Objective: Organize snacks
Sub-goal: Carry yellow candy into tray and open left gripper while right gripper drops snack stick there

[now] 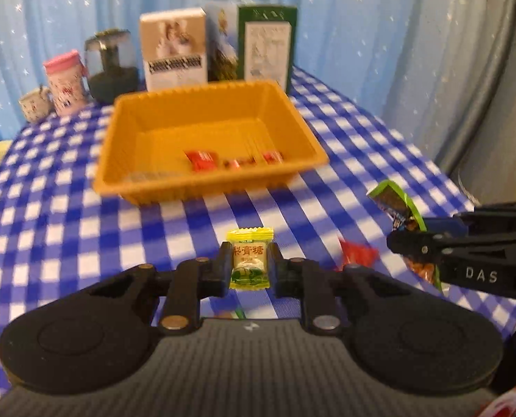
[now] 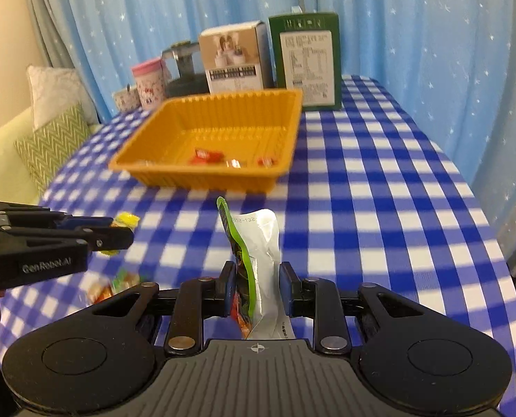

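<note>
Pinching a small yellow candy (image 1: 249, 264), my left gripper (image 1: 249, 268) has its two black fingers (image 1: 223, 267) pressed tight on both sides of the wrapper. My right gripper (image 2: 256, 286) is closed on a green and silver snack pouch (image 2: 254, 260), which stands up tall between the fingers and leans a little to the left. Both grippers hang over the table, side by side. From the left camera I can see the right gripper off to the right with the pouch sticking out of it.

Under the grippers more snacks lie on the cloth: a red wrapper (image 1: 357, 255) and some orange and green ones (image 2: 117, 286), too blurry for me to read.

Farther out sits an orange tray (image 2: 147, 154). Inside it are a few small red candies (image 2: 206, 155), near the front wall.

Behind the tray stand a white box (image 2: 233, 60), a green box (image 2: 306, 59), a dark jar (image 1: 110, 64), a pink cup (image 2: 149, 81) and a little white cup (image 2: 126, 99), all in a row at the back edge.

I see a blue and white checked tablecloth (image 2: 379, 191) over the whole table. Blue curtains with white stars (image 2: 431, 17) hang behind it. A sofa with cushions (image 2: 53, 132) is at the left.
</note>
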The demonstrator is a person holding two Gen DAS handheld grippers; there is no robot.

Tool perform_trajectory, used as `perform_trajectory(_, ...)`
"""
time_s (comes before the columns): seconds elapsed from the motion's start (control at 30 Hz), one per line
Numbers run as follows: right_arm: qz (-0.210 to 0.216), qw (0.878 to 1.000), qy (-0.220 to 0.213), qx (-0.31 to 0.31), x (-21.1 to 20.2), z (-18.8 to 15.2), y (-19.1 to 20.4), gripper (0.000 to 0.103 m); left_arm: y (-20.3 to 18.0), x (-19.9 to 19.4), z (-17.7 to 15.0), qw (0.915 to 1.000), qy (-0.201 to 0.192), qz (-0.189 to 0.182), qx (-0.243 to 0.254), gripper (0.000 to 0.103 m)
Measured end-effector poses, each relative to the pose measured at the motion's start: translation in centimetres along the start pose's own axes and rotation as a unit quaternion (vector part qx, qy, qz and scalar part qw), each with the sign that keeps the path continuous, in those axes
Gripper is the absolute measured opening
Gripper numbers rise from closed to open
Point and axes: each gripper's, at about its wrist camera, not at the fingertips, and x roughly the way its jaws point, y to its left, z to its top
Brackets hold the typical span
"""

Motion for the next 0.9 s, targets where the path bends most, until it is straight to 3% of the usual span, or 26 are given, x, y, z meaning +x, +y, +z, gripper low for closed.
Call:
perform_trajectory(0.47,0.022,0.999,-0.024,0.018,5.5,10.4,0.7,0.027,6.0,3.5,8.4,0.999,-0.028,0.02,-0.028,0.018)
perform_trajectory(0.9,0.021,0.999,-0.008,0.045,11.5,14.6,-0.4,0.027,9.4,9.1,10.7,0.9982,-0.015,0.022,-0.053,0.018)
